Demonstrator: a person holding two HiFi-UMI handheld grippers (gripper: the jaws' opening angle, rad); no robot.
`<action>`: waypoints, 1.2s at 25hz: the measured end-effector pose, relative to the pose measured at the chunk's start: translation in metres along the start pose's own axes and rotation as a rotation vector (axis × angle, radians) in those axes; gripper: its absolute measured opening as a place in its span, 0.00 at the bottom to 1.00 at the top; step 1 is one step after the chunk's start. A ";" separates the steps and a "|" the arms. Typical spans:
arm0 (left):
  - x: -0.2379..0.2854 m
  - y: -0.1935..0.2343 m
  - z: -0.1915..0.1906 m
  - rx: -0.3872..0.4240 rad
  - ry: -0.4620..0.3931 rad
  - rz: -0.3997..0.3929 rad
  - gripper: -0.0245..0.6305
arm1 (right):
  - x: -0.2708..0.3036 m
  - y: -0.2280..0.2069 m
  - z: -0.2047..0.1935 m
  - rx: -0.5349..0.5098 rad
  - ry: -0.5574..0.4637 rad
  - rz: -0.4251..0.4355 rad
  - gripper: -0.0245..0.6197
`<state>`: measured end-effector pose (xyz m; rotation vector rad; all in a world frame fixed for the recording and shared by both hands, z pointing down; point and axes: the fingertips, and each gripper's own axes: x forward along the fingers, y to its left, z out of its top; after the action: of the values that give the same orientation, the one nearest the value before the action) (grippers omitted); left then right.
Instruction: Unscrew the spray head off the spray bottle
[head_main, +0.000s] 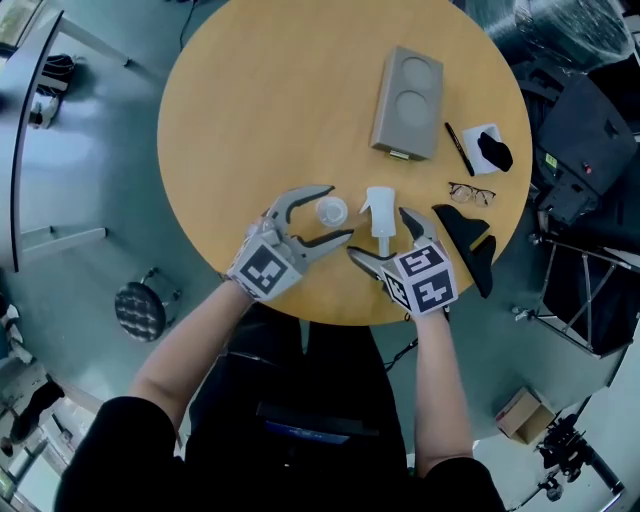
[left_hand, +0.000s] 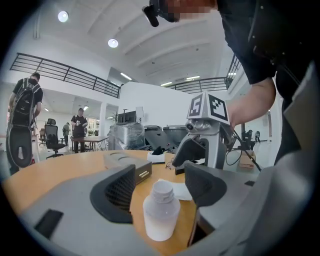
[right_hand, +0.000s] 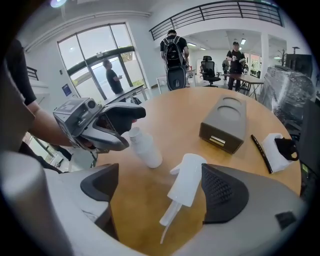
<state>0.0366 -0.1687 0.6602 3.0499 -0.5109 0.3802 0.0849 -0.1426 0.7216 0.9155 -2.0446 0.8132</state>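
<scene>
Left gripper (head_main: 338, 213) released, the uncapped bottle (left_hand: 161, 212) upright between its spread jaws. Right gripper (head_main: 380, 232) released, the detached spray head (right_hand: 189, 180) lying between its jaws. Both look light, smooth plastic, best gripped gently mid-body.

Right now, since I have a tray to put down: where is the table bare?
The whole left half of the table is bare, from its rim to the grey box and down to the open bottle. Crowded: the right side, with pen, glasses and black object, and the near edge around the spray head.
</scene>
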 end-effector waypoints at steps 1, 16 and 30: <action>-0.006 -0.003 0.008 -0.001 0.002 0.001 0.56 | -0.006 0.006 0.002 -0.003 -0.005 0.008 0.85; -0.079 -0.027 0.126 -0.112 -0.019 0.055 0.48 | -0.118 0.083 0.085 -0.048 -0.322 0.157 0.61; -0.123 -0.058 0.244 -0.197 -0.109 0.003 0.18 | -0.249 0.152 0.144 -0.162 -0.669 0.348 0.23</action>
<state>-0.0001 -0.0908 0.3947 2.8906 -0.5228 0.1543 0.0281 -0.0868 0.4060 0.8177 -2.8646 0.5363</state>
